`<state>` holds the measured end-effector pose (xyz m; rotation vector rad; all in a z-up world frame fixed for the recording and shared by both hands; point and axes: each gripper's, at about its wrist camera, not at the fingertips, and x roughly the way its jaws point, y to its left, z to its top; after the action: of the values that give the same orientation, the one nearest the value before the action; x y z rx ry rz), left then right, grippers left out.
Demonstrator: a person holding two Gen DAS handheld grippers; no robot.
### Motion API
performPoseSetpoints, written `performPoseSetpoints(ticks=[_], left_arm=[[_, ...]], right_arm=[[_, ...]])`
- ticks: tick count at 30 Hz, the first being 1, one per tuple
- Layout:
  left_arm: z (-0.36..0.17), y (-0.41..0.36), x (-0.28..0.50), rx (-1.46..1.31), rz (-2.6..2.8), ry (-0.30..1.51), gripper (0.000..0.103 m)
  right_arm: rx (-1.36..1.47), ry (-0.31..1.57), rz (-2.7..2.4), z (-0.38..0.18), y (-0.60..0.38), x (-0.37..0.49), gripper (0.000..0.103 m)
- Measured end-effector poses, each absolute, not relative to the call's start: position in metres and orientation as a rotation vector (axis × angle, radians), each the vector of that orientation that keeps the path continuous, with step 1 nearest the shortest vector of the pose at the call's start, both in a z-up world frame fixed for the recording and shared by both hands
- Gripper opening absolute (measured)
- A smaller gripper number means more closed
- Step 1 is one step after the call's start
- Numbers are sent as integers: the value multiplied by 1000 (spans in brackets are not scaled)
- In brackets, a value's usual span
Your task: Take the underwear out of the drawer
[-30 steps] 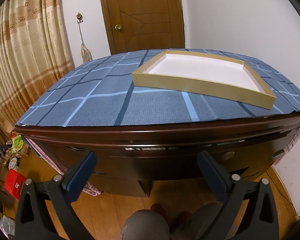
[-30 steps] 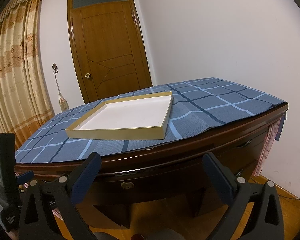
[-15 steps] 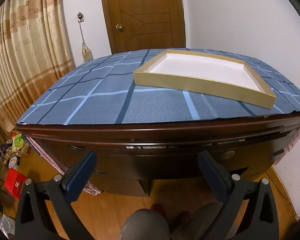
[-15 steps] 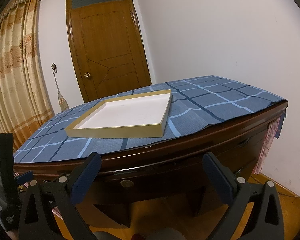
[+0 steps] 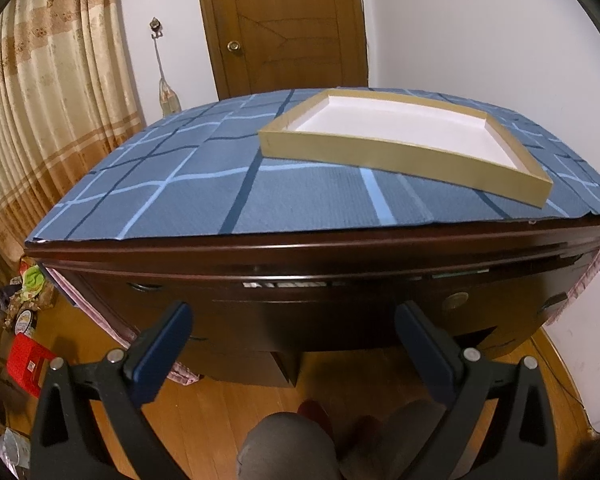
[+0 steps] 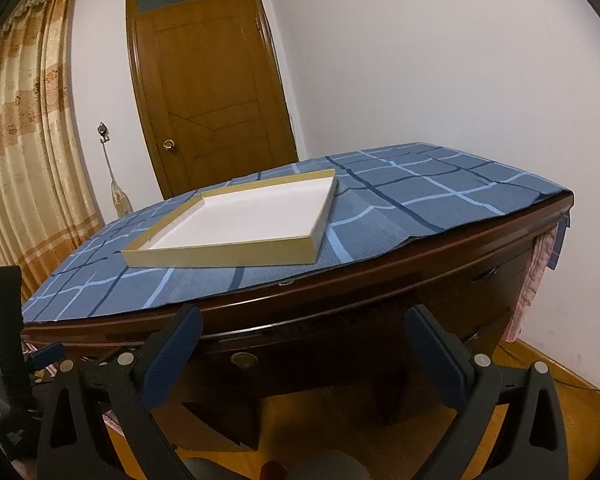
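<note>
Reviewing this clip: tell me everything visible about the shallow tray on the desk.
The shallow tray is a low, roughly square box with tan, cardboard-looking walls and a plain white inside. It is empty and open-topped, with no lid in view. It lies flat on the blue checked cloth covering the dark wooden desk, set toward the desk's right half in the left wrist view, with its near wall back from the front edge. Only the cloth touches it; neither hand-held gripper is near it.

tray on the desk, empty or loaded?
Empty. The shallow tray on the blue checked cloth shows only its bare white floor in both wrist views; no underwear or anything else lies in it.
</note>
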<state>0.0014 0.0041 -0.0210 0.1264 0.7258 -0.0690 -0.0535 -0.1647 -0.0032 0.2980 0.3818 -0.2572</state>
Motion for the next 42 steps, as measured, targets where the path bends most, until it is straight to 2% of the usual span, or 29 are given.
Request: performPoseSetpoints(ticks=[30, 42], left_arm=[[-36, -10, 7, 125, -146, 697, 102], [-58, -21, 21, 120, -151, 720, 102]], right_arm=[[205, 352, -232, -46, -222, -56, 102], [251, 394, -181, -88, -293, -27, 102]])
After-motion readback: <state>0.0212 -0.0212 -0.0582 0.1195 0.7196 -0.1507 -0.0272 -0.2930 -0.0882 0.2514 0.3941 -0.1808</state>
